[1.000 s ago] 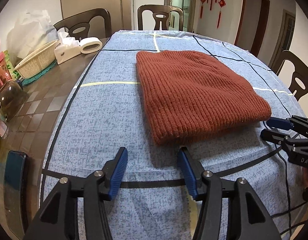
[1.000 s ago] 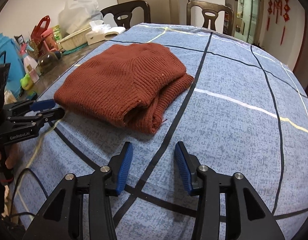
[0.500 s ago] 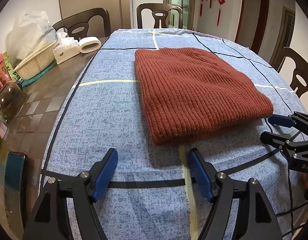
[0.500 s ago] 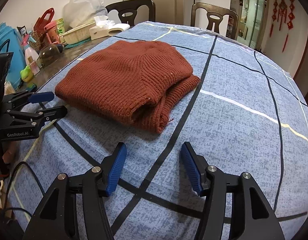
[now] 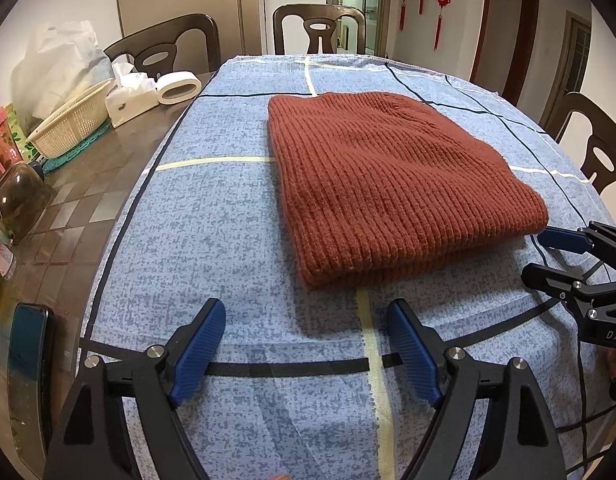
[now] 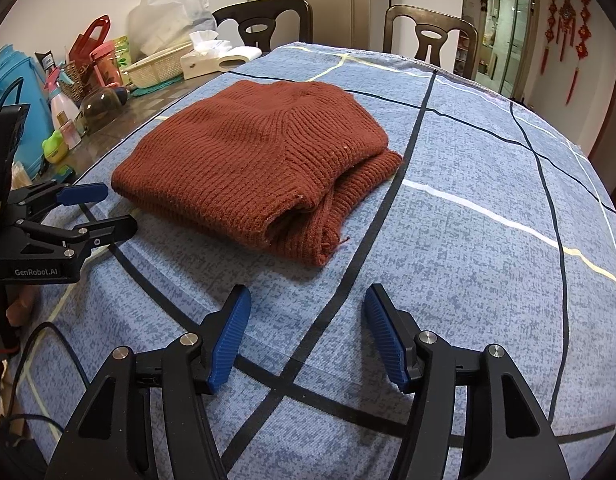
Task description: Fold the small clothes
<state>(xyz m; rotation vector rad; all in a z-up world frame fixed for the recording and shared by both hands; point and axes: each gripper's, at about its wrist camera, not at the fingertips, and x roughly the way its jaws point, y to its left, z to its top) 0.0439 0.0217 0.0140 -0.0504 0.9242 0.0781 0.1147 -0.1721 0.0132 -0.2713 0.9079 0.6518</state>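
Presently catalogued, left to right:

Table clutter: a woven basket (image 5: 71,126), tissue box (image 5: 125,98) and white tape roll (image 5: 179,88) sit on the bare tabletop (image 5: 67,208), apparently pushed aside to leave the cloth free for folding.

Left gripper (image 5: 305,344): jaws opening with nothing between them, low over the cloth just short of the garment's near edge.

Blue checked tablecloth (image 5: 211,208): spread flat, serving as the work surface.

Rust-red knitted sweater (image 5: 388,180): lies mid-cloth, folded into a compact stack of layers; judged close to finished.

Right gripper (image 6: 308,336): jaws parted and empty, near the sweater's open corner, judged to have let the fold go.
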